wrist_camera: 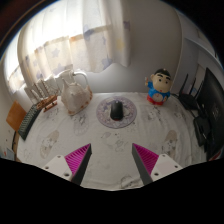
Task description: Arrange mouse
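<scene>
The hand-held gripper (pixel 112 160) hovers over the bench (pixel 60 140) with its fingers spread apart and nothing between them. Just ahead of them, the patterned bench top lies bare up to the centre of the frame, giving a free lane. At the centre a dark mouse (pixel 117 109) sits on a round mat (pixel 116 113). At upper left a white bag (pixel 74 92) and a wooden rack (pixel 43 97) block the way. At upper right stands a doll (pixel 159 87), and at far right a black monitor (pixel 207 105) closes that side.

Mouse (pixel 117 110) on round pad (pixel 104 116), table (pixel 60 140) ctr; jug (pixel 74 92) left, doll (pixel 159 87) right.
</scene>
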`<state>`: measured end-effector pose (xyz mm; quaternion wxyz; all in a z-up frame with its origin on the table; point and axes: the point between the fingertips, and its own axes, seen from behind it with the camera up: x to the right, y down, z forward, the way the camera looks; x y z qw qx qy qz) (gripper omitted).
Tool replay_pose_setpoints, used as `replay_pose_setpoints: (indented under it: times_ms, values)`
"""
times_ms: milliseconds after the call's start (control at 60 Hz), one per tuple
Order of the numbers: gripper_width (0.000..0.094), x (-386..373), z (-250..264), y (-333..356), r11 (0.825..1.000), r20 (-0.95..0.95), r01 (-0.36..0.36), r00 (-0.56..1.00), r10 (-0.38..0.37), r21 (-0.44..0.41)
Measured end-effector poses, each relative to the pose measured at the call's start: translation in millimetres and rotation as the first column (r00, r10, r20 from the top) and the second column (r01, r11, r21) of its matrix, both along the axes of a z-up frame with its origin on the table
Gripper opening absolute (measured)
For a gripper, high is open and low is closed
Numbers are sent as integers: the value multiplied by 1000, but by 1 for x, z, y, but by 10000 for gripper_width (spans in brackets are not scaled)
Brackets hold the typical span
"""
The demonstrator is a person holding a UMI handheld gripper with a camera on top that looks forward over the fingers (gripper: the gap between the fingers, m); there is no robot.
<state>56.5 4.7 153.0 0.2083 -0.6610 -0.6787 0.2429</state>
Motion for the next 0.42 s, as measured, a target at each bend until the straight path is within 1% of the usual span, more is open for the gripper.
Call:
replay_pose_setpoints:
  times_ms: [83, 267, 417]
  values:
    - [844, 18, 5, 1, 1000, 0, -9, 1000, 9, 2]
    - [850, 8, 10, 1, 1000, -44, -16, 999, 17, 18]
    - [848, 15, 3, -5, 1000, -20, -2, 1000, 2, -18]
